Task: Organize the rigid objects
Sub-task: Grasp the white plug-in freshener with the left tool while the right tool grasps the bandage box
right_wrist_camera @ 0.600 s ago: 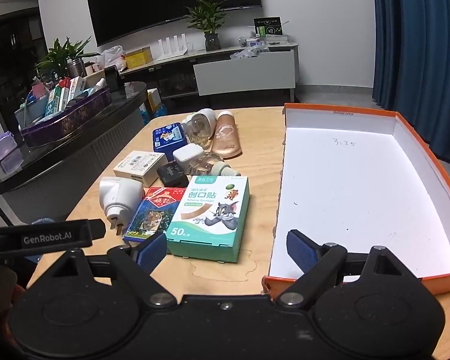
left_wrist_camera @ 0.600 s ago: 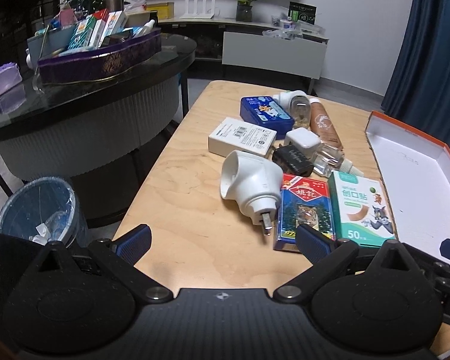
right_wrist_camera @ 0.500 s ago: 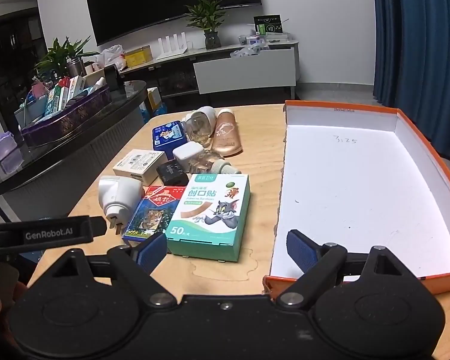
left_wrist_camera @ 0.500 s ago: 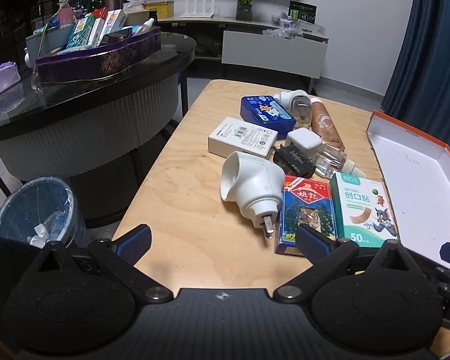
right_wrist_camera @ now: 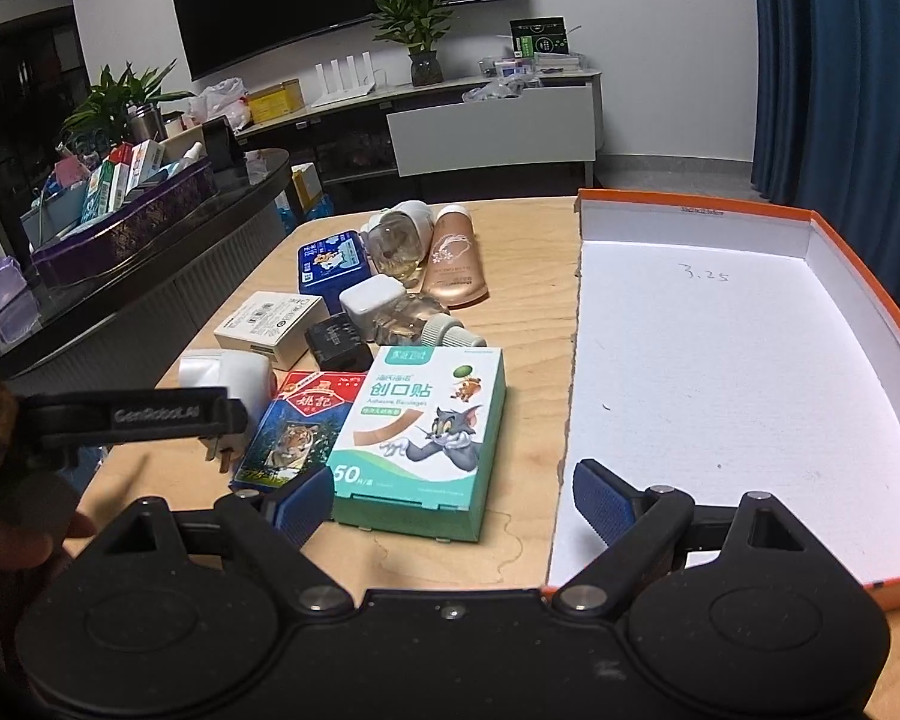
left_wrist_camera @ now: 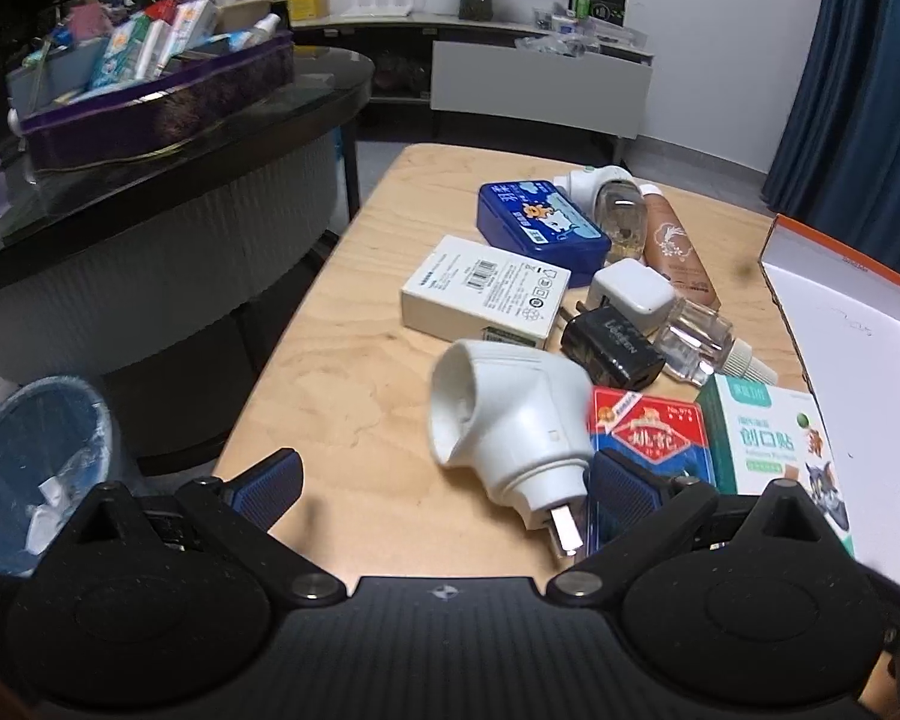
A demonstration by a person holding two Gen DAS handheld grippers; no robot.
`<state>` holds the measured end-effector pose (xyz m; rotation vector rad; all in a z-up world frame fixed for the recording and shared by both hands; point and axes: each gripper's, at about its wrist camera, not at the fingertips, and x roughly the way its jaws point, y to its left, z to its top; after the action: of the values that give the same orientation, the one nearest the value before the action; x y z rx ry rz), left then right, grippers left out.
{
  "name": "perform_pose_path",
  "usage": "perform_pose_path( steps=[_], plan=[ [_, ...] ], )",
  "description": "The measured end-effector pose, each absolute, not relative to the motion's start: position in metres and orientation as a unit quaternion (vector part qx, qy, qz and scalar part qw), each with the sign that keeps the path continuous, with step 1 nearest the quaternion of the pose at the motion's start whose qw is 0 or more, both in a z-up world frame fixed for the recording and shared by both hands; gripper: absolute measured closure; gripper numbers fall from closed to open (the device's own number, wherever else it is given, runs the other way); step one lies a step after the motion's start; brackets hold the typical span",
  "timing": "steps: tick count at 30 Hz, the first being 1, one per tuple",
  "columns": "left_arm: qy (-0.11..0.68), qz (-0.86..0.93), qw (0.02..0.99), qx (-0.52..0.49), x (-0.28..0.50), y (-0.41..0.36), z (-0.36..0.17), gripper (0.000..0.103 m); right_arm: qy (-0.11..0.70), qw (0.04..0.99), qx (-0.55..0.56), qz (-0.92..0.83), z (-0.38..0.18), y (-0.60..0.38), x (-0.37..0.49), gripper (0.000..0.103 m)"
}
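A white plug-in device (left_wrist_camera: 510, 414) lies on the wooden table (left_wrist_camera: 342, 372), just ahead of my open left gripper (left_wrist_camera: 444, 483); its right pad sits beside the plug prongs. It also shows in the right wrist view (right_wrist_camera: 225, 375). Beside it lie a red card pack (left_wrist_camera: 648, 432) and a green bandage box (right_wrist_camera: 420, 432). My right gripper (right_wrist_camera: 453, 501) is open and empty, straddling the bandage box corner and the near-left corner of the orange-rimmed white tray (right_wrist_camera: 720, 372).
Further back lie a white box (left_wrist_camera: 483, 291), blue tin (left_wrist_camera: 540, 228), black adapter (left_wrist_camera: 612, 348), white charger (left_wrist_camera: 630, 297), glass bottles (left_wrist_camera: 696, 342) and a tan tube (left_wrist_camera: 678, 252). A dark counter (left_wrist_camera: 150, 138) and bin (left_wrist_camera: 36, 468) stand left.
My left gripper has moved forward and right, closing in on the white plug-in device. The right gripper has barely moved.
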<state>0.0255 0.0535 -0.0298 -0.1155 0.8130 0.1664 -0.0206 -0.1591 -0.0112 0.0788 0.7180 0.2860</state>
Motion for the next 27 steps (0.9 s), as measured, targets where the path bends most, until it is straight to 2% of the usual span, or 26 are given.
perform_pose_path(
  steps=[15, 18, 20, 27],
  plan=[
    [0.397, 0.059, 0.914, -0.05, 0.056, 0.066, -0.046, 0.0, 0.359, 0.922, 0.015, 0.141, -0.016, -0.128, 0.019, 0.001],
    [0.387, 0.052, 0.92, -0.039, 0.055, 0.063, -0.045, 0.01, 0.379, 0.914, 0.016, 0.142, -0.021, -0.126, 0.026, 0.001],
    [0.38, 0.042, 0.924, -0.022, 0.054, 0.059, -0.044, 0.028, 0.382, 0.913, 0.012, 0.14, -0.025, -0.124, 0.029, 0.001],
    [0.372, 0.034, 0.927, -0.039, 0.052, 0.061, -0.041, 0.028, 0.395, 0.908, 0.017, 0.136, -0.034, -0.126, 0.037, 0.001]
  ],
)
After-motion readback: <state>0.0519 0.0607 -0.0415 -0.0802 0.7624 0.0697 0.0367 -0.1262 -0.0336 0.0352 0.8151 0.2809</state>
